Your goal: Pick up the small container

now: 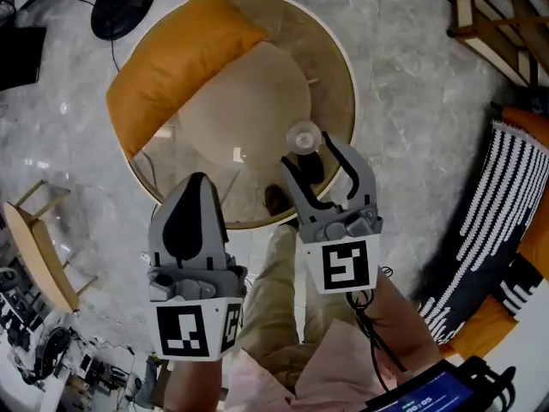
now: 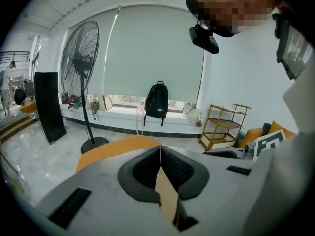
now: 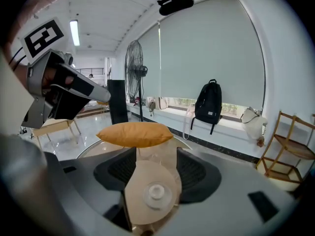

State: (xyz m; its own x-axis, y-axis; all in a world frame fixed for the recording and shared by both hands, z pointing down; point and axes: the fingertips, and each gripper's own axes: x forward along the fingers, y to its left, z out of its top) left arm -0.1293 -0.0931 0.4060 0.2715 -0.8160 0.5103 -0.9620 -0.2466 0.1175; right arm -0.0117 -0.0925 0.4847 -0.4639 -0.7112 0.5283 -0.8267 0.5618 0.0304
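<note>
The small container (image 1: pixel 303 134), clear and round, stands on the glass tabletop (image 1: pixel 336 75), near the edge closest to the person and well apart from the orange cushion (image 1: pixel 176 63) lying across the far side. The right hand-held gripper (image 1: pixel 309 153) is at it with its jaws spread. In the right gripper view the small container (image 3: pixel 156 193) sits low in the gap between the two dark pads, and whether either pad touches it cannot be told. The left hand-held gripper (image 1: pixel 198 180) hangs off the tabletop's near edge above the person's legs. Its jaws are pressed together with nothing between them, as the left gripper view shows (image 2: pixel 161 149).

The step in hand looks like the closing of the grasp, with the lift not yet begun. The likely trouble lies in the thing itself: it appears light and smooth-sided, on slick glass. If one pad arrives before the other, it could skate sideways or tip instead of being caught. From the head view it lies close to the jaw tips, so a shallow bite might squeeze it forward and out. Pushing lower to seat it deeper risks knocking the jaw tips on the glass
</note>
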